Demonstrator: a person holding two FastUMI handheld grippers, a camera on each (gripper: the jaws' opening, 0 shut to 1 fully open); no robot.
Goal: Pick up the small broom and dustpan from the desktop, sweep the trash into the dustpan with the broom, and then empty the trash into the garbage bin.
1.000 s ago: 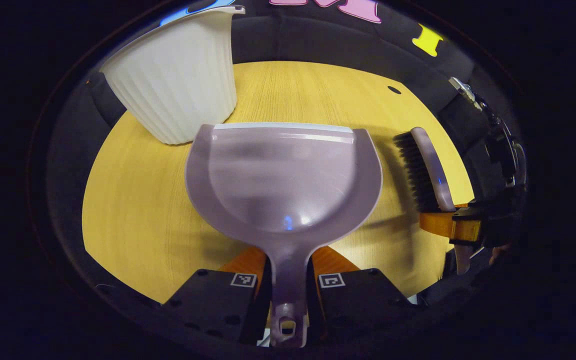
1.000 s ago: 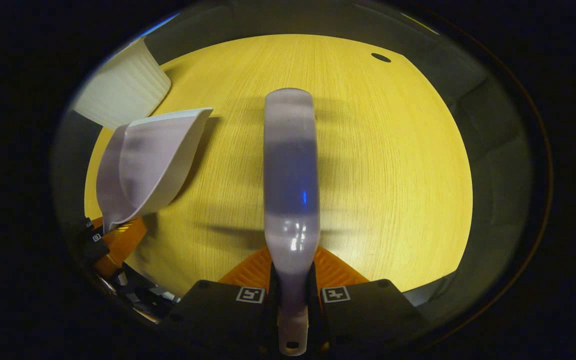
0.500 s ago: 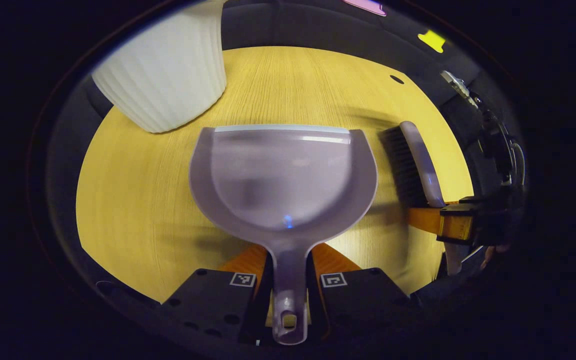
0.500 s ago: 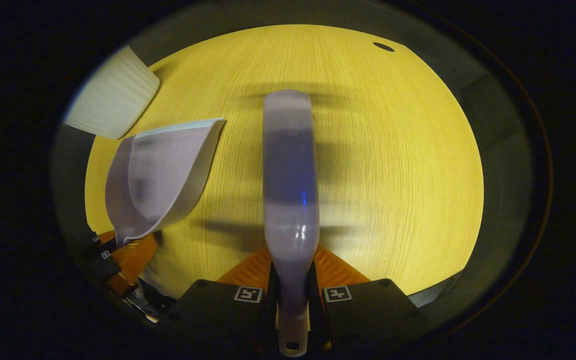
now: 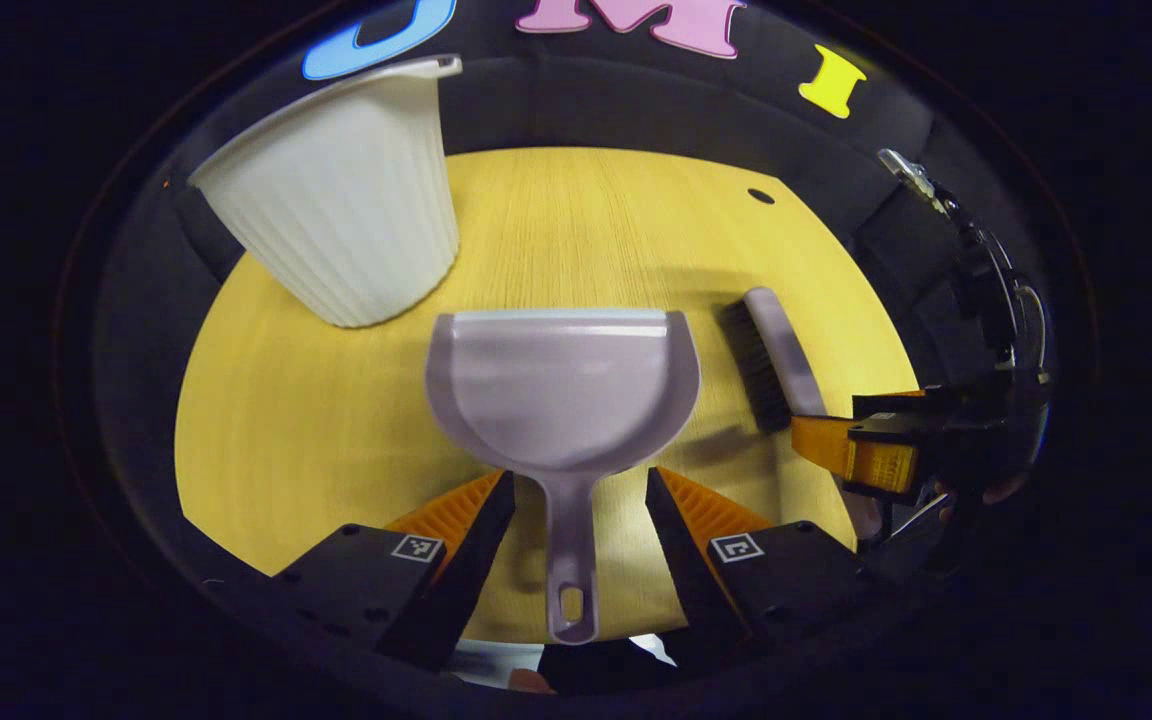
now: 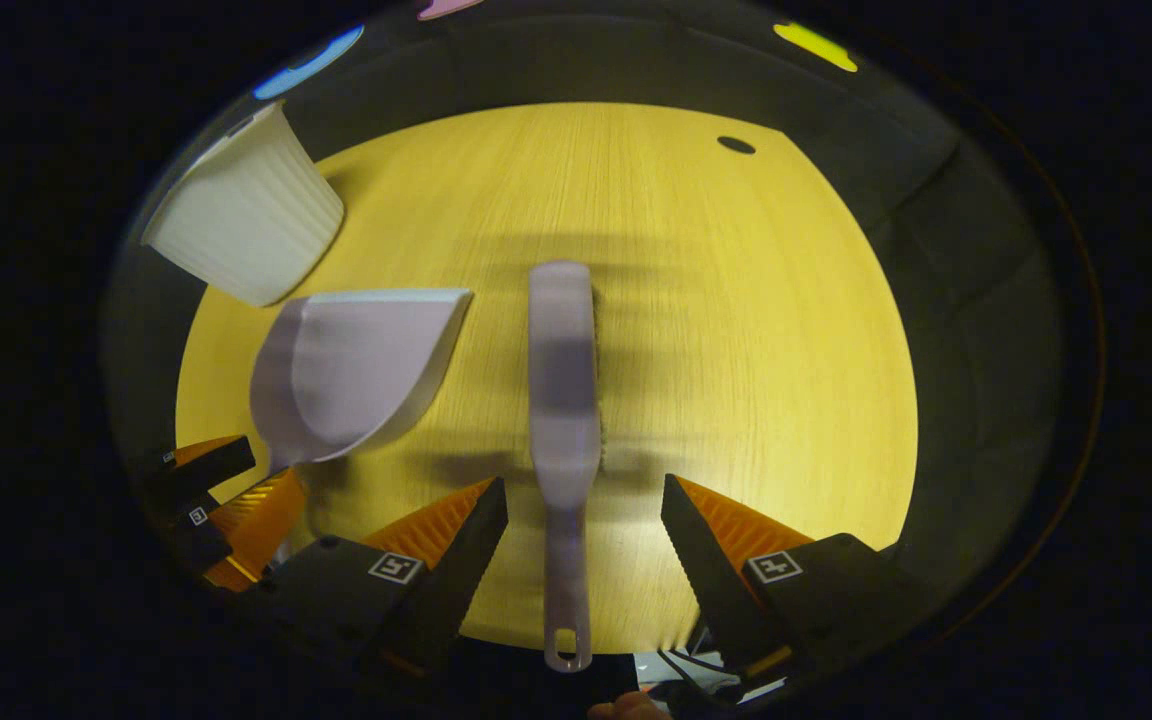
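On desktop (image 5: 286, 440): bare dustpan (image 5: 561, 385), bin (image 5: 336, 230).

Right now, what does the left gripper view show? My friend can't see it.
The left gripper is open around the handle of a dustpan lying on a yellow table. A white ribbed bin stands behind it, and a small broom lies beside it.

Left gripper (image 5: 576, 490), right gripper (image 6: 584, 500): fingers spread apart
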